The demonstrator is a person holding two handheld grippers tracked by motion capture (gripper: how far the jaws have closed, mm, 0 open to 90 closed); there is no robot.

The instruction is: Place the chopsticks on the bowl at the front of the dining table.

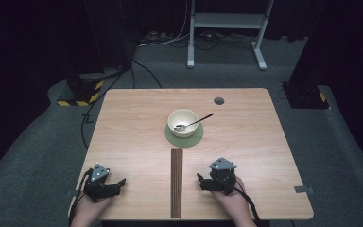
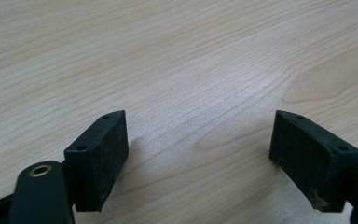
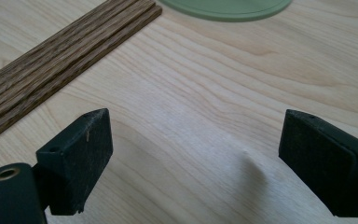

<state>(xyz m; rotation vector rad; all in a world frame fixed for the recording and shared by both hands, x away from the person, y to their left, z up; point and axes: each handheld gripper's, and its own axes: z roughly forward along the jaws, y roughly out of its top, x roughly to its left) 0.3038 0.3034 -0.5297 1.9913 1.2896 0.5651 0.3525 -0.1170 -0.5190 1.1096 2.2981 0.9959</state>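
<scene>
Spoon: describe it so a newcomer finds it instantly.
On the wooden table, go to the round green coaster beyond the dark wood strip. A cream bowl sits on it; the spoon lies inside, its thin handle slanting over the rim, the only metal piece.

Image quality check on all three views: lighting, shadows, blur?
High view: table evenly lit, floor and surroundings nearly black. Left gripper view: near fingers sharp, far wood grain soft, pale sheen mid-table. Right gripper view: soft shadow between the fingers, green mat cropped by the top edge.

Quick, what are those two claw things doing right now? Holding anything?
Left gripper: open, holding nothing, low over the bare table.
Right gripper: open, holding nothing, beside the dark wooden strip.
</scene>
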